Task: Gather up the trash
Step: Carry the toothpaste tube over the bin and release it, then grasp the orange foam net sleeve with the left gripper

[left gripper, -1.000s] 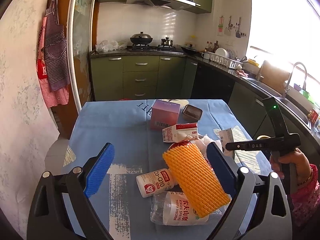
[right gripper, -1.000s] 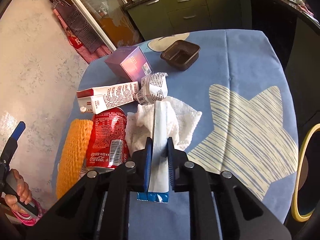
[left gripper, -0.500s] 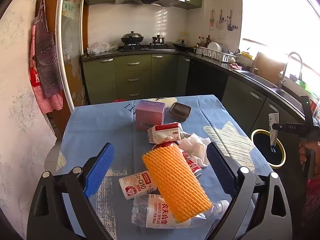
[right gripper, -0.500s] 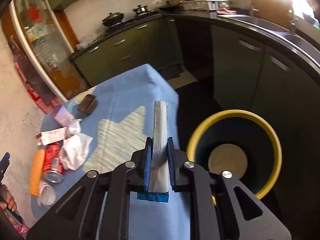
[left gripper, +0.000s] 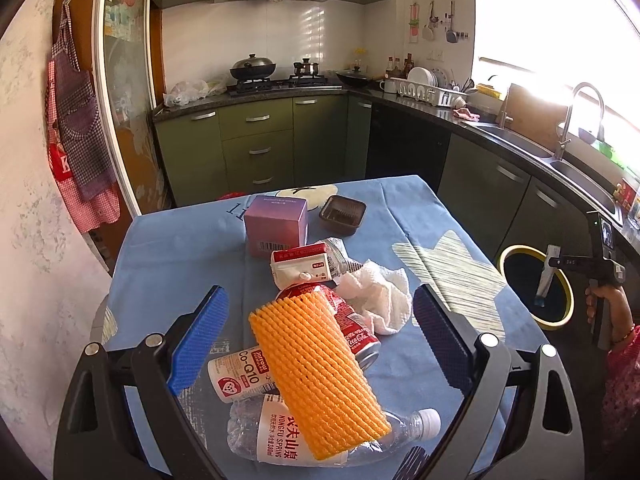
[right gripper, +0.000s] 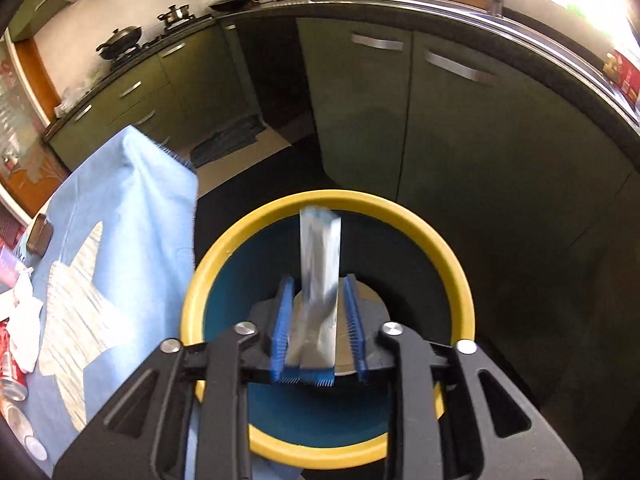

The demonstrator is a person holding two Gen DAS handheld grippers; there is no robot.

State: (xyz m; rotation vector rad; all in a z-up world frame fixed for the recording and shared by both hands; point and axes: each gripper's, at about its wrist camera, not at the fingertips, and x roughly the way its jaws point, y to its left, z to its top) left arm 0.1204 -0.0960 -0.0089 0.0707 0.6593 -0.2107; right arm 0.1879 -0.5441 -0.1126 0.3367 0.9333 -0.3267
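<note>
Right wrist: right claw (right gripper: pixel 318 332) just opening, silver wrapper (right gripper: pixel 320 264) loose between pads, above yellow-rimmed bin (right gripper: pixel 448 256).

The left gripper (left gripper: pixel 320 340) is a black plastic frame with two broad arms, each carrying round silver screw heads and a triangular cut-out near its base. Its fingers (left gripper: pixel 198 340) end in long blue pads with a fine ribbed texture.

The right gripper (right gripper: pixel 318 336) has the same build: black arms, silver screws, triangular openings and blue bristly pads on the inner faces of its fingers (right gripper: pixel 280 328). Seen from the left wrist camera at the far right, it shows a slim black pistol-style handle with small white lettering and a tiny green light on the upright part. The right hand (left gripper: pixel 604 304) wears a thin bracelet at the wrist and a pink patterned sleeve (left gripper: pixel 622 384).
</note>
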